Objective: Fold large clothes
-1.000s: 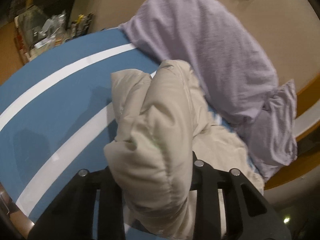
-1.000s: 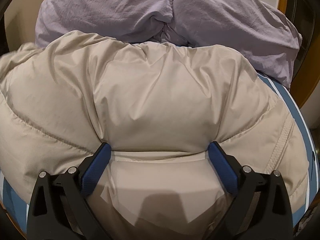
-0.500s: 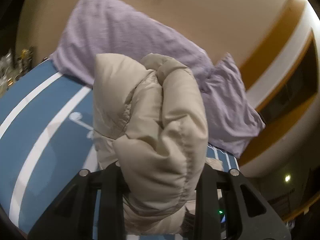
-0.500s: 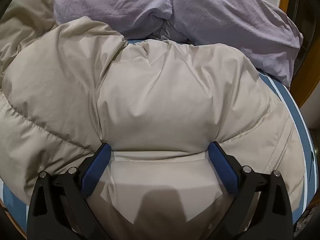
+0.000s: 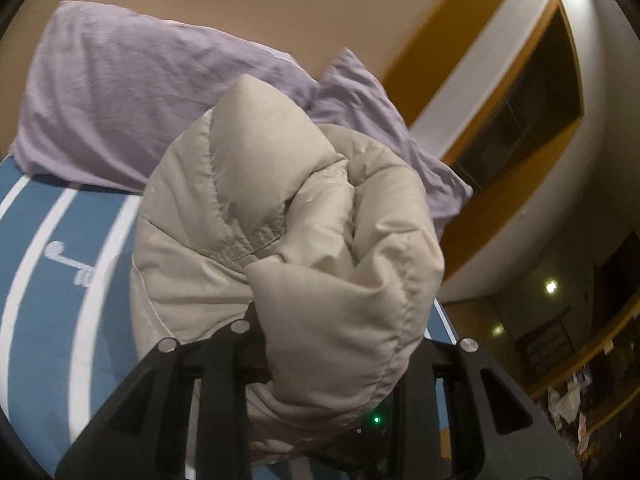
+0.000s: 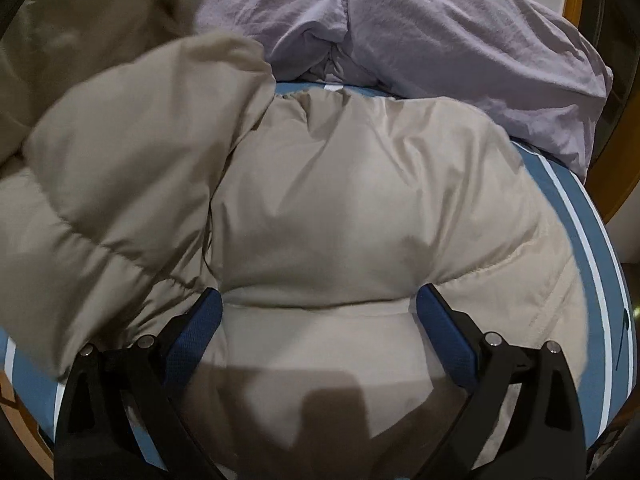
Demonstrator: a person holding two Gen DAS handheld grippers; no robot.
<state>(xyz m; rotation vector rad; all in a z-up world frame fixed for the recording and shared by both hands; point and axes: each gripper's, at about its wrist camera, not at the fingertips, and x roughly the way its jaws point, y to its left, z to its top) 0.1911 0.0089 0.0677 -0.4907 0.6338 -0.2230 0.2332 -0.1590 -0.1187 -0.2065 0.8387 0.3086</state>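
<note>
Gripping a thick bundle of the beige puffer jacket (image 5: 280, 240), the left gripper (image 5: 320, 360) has its jaws clamped on the padding, which bulges out between and over the black fingers and hides their tips; the bunch is held up off the blue-and-white striped bedspread (image 5: 36, 280), presumably so that this side can be carried across the body of the garment. Behind it lie two lilac pillows (image 5: 132, 100) against the tan headboard (image 5: 280, 8). In the right wrist view, the raised flap (image 6: 132, 168) of the jacket hangs blurred on the left side, above the flat part, which fits a fold under way from left toward right. The rest of the jacket lies spread on the bed, filling the middle of the view, its top edge just short of the pillows (image 6: 460, 40). The right gripper (image 6: 320, 312) has its jaws wide apart, the blue pads (image 6: 196, 336) pressing down on either side of a puffed panel, likely to pin the garment so it does not slide while the other side is drawn over. Down filling will spring back, so the fold probably needs pressing flat.
</note>
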